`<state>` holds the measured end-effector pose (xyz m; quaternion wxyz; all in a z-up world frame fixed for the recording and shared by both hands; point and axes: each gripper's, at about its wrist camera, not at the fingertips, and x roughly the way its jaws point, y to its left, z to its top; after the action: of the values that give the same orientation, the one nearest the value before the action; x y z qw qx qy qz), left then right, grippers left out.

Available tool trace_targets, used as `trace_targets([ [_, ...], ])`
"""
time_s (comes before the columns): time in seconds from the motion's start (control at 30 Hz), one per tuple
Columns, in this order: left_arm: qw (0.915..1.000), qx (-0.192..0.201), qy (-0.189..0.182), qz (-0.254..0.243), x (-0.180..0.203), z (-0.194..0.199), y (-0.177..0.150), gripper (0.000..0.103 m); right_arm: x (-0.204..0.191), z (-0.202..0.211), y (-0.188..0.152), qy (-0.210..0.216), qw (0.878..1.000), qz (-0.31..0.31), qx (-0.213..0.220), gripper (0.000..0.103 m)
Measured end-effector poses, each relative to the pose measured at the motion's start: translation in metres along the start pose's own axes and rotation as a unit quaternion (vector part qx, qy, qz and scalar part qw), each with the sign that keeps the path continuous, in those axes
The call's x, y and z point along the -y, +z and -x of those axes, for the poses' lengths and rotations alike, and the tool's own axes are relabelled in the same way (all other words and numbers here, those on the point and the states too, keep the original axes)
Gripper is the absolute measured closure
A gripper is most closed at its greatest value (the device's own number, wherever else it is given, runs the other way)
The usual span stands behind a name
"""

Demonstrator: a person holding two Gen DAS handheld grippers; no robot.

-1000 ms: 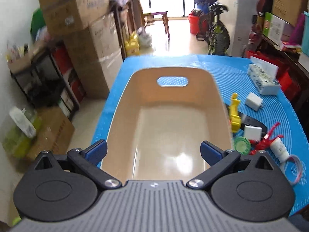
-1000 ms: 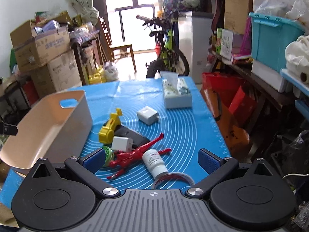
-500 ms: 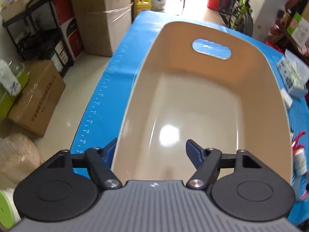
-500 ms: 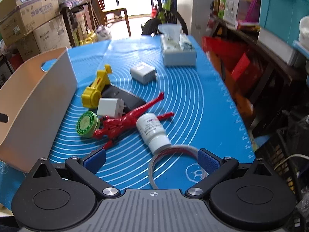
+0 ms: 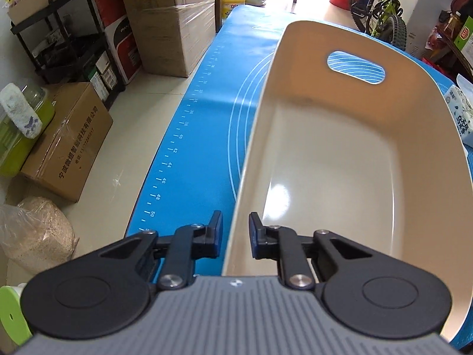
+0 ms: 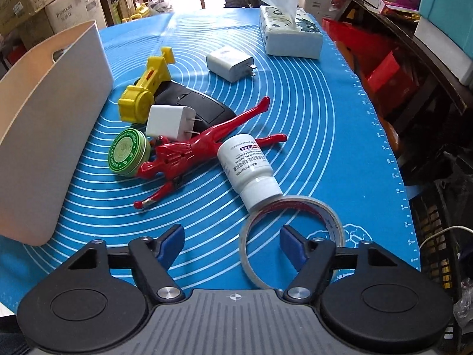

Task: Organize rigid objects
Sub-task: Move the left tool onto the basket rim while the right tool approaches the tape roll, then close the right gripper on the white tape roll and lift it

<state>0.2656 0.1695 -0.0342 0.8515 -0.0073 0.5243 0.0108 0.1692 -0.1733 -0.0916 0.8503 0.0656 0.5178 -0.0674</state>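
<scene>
Left wrist view: left gripper [image 5: 235,232] narrowed to a small gap astride the near-left rim of the beige bin [image 5: 340,159], one pad outside the wall, one inside; whether already pinching the rim, cannot tell. Probably placed there to steady or drag the bin while filling. Smooth glossy plastic, rounded corners, oval handle slot in the far wall, nothing inside. Beneath, a blue mat [image 5: 207,136] printed with white rings and a ruler edge, covering the worktop. Right wrist view: right gripper [image 6: 232,241] spread wide and holding nothing, one pad inside the hoop of the clear tape roll [image 6: 291,227], the other outside on the mat, seemingly lined up to nip the thin band. Tape roll lying flat, translucent, touching the cap of a white pill bottle [image 6: 248,164] on its side. Further out, a glossy red figurine [image 6: 195,148] sprawled flat, a round green tin [image 6: 128,151], a white charger [image 6: 171,121] with metal prongs, a yellow plastic toy [image 6: 145,93] across a black matte mouse [image 6: 195,105], a second charger [image 6: 229,62], then a soft tissue pack [image 6: 289,35] at the far end.
</scene>
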Motion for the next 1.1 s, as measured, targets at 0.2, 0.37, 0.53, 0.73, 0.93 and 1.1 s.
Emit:
trace_targets([
  [0.2,0.9999,-0.004,-0.015,0.005,-0.003,-0.002,0.001,0.095,0.001,-0.007,0.004,-0.006,1.000,-0.005,-0.010,0.036],
  [0.37,0.9998,-0.004,-0.018,0.007,-0.003,-0.002,0.001,0.095,0.002,-0.015,0.008,-0.012,0.999,-0.012,-0.028,0.055],
  [0.53,0.9998,-0.005,-0.018,0.010,-0.004,-0.003,0.001,0.095,0.005,-0.016,0.007,-0.013,0.999,-0.022,-0.020,0.080],
  [0.73,0.9997,-0.005,-0.020,0.011,-0.005,-0.004,0.002,0.095,0.015,-0.003,0.003,0.004,0.997,-0.072,0.001,0.084],
  [0.93,0.9998,-0.005,-0.018,0.010,-0.005,-0.004,0.001,0.095,0.017,0.027,0.004,-0.002,0.994,-0.095,0.049,0.084],
  [1.1,0.9997,-0.005,-0.022,0.012,-0.007,-0.004,0.001,0.095,0.002,0.064,0.025,0.001,0.990,-0.068,0.122,0.085],
])
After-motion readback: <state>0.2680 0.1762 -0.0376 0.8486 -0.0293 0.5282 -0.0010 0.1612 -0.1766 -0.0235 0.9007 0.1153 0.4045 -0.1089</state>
